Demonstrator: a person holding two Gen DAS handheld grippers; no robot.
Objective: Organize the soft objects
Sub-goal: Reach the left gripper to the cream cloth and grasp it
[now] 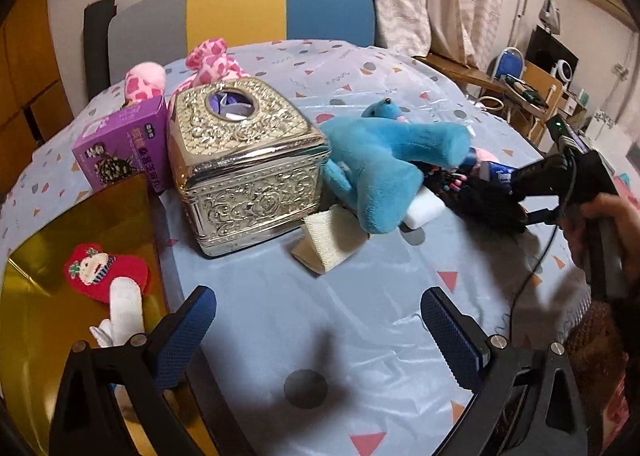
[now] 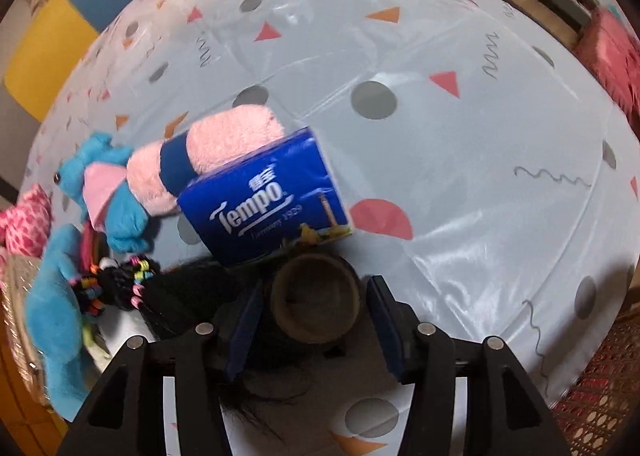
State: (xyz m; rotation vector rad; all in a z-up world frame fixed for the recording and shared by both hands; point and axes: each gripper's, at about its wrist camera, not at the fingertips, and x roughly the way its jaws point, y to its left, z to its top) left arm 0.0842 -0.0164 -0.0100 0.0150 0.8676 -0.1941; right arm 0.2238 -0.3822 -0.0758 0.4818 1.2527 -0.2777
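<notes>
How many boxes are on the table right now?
2. The purple box sits at the left behind the gold tray; the silver tissue box stands right beside it, next to the blue plush toy. Others may be hidden.

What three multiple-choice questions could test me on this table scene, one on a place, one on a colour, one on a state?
1. Where does the red sock lie?
A. in the gold tray
B. on the silver box
C. on the chair

2. What colour is the Tempo tissue pack?
A. green
B. blue
C. yellow

3. How is the left hand-held gripper?
A. shut on the sock
B. shut on the blue plush
C. open, holding nothing

Answers: 1 A, the sock rests on the tray's gold floor; 2 B, its wrapper is deep blue; 3 C, only tablecloth shows between its spread pads.
</notes>
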